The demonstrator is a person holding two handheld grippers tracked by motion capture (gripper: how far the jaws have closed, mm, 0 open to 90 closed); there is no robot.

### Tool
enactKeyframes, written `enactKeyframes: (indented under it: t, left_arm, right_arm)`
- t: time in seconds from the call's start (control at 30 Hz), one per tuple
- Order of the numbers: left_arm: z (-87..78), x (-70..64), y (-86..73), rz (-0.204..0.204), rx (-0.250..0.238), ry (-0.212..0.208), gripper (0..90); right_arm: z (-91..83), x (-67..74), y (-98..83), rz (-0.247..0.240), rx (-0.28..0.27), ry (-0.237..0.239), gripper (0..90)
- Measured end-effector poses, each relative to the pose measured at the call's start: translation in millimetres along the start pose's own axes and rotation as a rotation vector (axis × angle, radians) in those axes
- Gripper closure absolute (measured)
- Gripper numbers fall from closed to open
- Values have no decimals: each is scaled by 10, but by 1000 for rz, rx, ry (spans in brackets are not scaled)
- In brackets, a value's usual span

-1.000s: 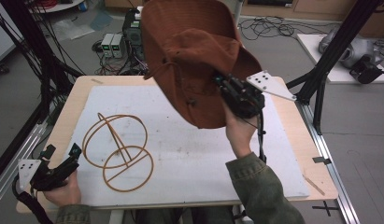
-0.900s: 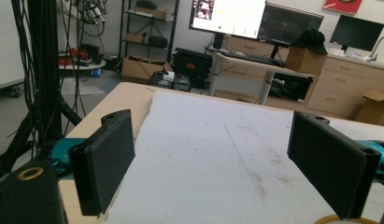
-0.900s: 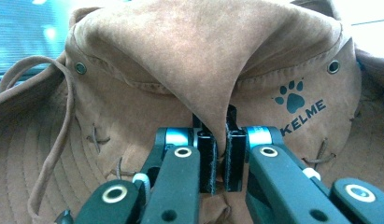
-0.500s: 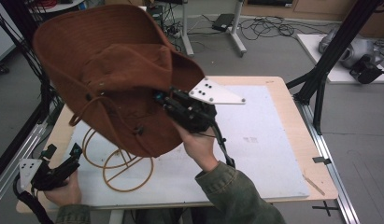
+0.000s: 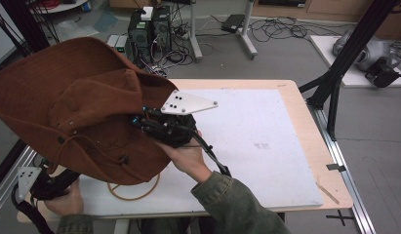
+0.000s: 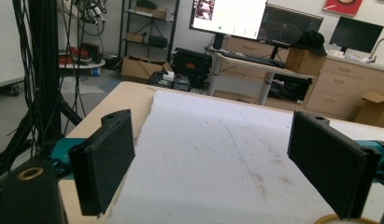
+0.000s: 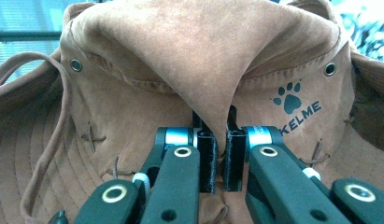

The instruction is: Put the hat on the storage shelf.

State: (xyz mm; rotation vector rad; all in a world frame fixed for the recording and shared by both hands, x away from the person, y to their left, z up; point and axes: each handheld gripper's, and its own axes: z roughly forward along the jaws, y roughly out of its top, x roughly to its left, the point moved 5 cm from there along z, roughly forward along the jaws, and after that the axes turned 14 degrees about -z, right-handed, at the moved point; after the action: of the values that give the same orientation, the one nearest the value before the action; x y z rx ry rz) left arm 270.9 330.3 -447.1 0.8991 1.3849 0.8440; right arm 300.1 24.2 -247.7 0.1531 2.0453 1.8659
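Hanging from the right hand-held gripper (image 5: 148,123), clamped on a brim fold, the hat (image 5: 76,107) is held above the wire stand (image 5: 134,192), nearer the open, empty left hand-held gripper (image 6: 222,163).

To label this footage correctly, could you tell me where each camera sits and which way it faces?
High view: above the person's side, looking forward and down on the table; both forearms, the right gripper clamping the brown hat.
Left gripper view: on the left gripper, jaws wide, looking along the table.
Right gripper view: on the right gripper, facing the hat.
Shared: the hat; the tan ring.
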Motion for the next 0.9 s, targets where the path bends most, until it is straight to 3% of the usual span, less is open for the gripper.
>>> enactKeyframes:
  t: [0.23,0.4,0.57,0.77,0.83,0.9]
  left_arm:
    - [6,-6,-12,9,7,0,152]
    - [23,-23,-24,14,13,-6,152]
    - [28,-35,-31,18,16,-7,152]
    - [27,-31,-34,16,16,-5,152]
    - [25,-27,-34,12,14,-3,152]
    - [18,-17,-33,6,13,-2,152]
  right_arm:
    - [9,-23,-134,35,22,42,870]
    - [-14,5,-137,28,26,67,859]
    - [-14,-12,-156,60,51,101,740]
    - [-35,0,-171,49,81,109,716]
    - [-54,14,-165,44,80,104,673]
    - [-59,18,-179,61,100,104,572]
